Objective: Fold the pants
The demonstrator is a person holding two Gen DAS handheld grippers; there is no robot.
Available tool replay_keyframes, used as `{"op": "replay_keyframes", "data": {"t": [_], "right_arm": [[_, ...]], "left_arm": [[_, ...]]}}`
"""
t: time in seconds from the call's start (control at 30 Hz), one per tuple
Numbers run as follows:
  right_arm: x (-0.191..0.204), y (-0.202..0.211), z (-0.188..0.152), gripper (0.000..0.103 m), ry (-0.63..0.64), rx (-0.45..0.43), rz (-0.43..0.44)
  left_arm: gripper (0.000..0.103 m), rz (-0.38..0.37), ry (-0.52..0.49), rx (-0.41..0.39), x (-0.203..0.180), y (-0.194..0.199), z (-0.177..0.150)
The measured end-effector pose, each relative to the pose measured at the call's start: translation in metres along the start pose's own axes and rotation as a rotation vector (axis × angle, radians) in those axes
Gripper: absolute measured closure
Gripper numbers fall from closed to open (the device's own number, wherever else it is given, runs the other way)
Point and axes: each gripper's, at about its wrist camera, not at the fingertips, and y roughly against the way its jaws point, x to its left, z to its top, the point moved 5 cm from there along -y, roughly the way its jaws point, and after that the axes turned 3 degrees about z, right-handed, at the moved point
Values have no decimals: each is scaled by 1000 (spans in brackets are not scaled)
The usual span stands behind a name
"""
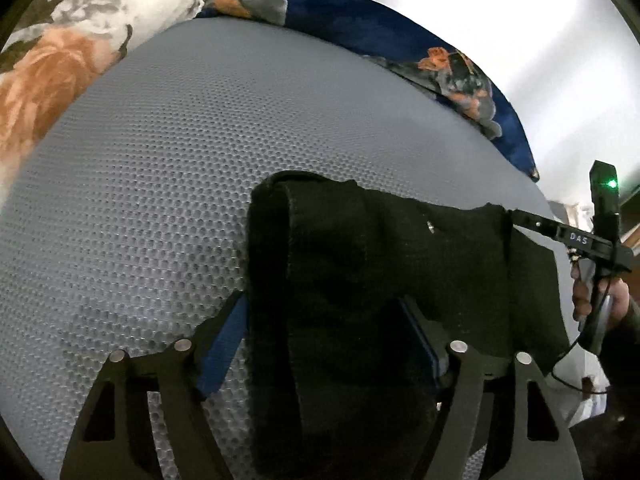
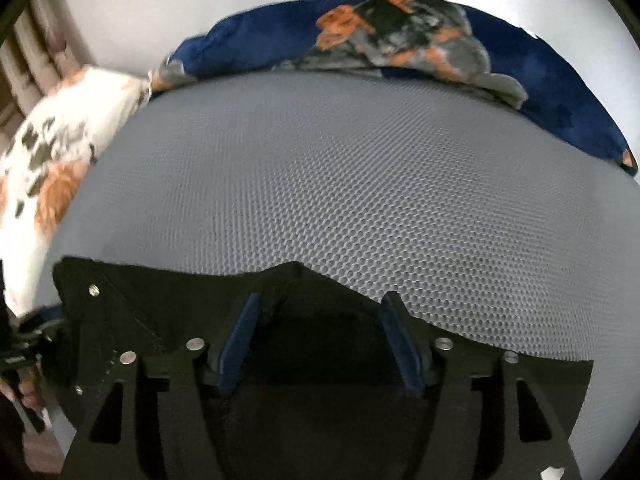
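Note:
Black pants [image 1: 380, 264] lie on a grey honeycomb-textured mattress [image 1: 180, 180], their top edge folded into a thick roll. My left gripper [image 1: 320, 340] has its blue-padded fingers [image 1: 224, 348] wide apart, with the cloth draped between and over them. In the right wrist view the pants [image 2: 180, 304] cover the near edge of the mattress [image 2: 340, 180]. My right gripper [image 2: 320, 340] stands open over the cloth, its blue pads [image 2: 240, 340] apart. From the left wrist view the right gripper [image 1: 516, 216] touches the pants' far right edge, its jaws edge-on.
A white floral pillow [image 1: 60, 68] lies at the back left. A dark blue floral blanket [image 2: 420, 40] is bunched along the far edge of the mattress. A pale wall is behind. The person's hand [image 1: 596, 300] holds the right gripper's handle at the right.

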Motion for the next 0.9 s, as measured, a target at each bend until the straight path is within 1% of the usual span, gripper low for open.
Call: {"op": "replay_keyframes", "data": {"t": [0.07, 0.1, 0.13, 0.17, 0.2, 0.27, 0.33, 0.4, 0.47, 0.53, 0.57, 0.63, 0.67, 0.73, 0.9], "right_arm": [[-4, 7, 0, 40, -13, -12, 7], [-5, 9, 0, 40, -14, -14, 6], [-6, 12, -1, 40, -17, -15, 4], [-7, 13, -2, 40, -20, -16, 5], [-8, 16, -3, 40, -25, -18, 9], [-8, 18, -4, 40, -29, -19, 8], [-9, 20, -6, 40, -35, -21, 14], [-9, 20, -8, 40, -43, -22, 15], [-10, 22, -9, 40, -53, -23, 20], [-11, 27, -10, 40, -61, -32, 25], [-12, 28, -10, 40, -61, -36, 26], [-14, 35, -11, 40, -65, -49, 28], [-16, 37, -11, 40, -68, -54, 29], [-21, 44, -13, 40, -79, -64, 33], [-39, 62, -18, 40, -103, -85, 35]], "left_arm": [[34, -39, 18, 8, 0, 0, 0], [35, -72, 34, 18, 1, -1, 1], [40, -123, 46, 36, -1, -1, 1], [41, -156, 53, 52, -4, -3, 0], [41, -156, 48, 57, -8, -4, 0], [41, -128, 16, 60, -14, -8, 1], [41, -126, 23, 60, -17, -11, 6], [41, -127, 54, 56, -20, -16, 12], [41, -111, 60, 50, -25, -19, 15], [52, -68, 39, 41, -33, -20, 14], [54, -59, 39, 37, -38, -23, 16], [66, -41, 58, 35, -43, -22, 18], [68, -38, 71, 33, -45, -19, 20], [73, -57, 106, 32, -44, -11, 20], [77, -64, 140, 15, -65, 10, 24]]}}
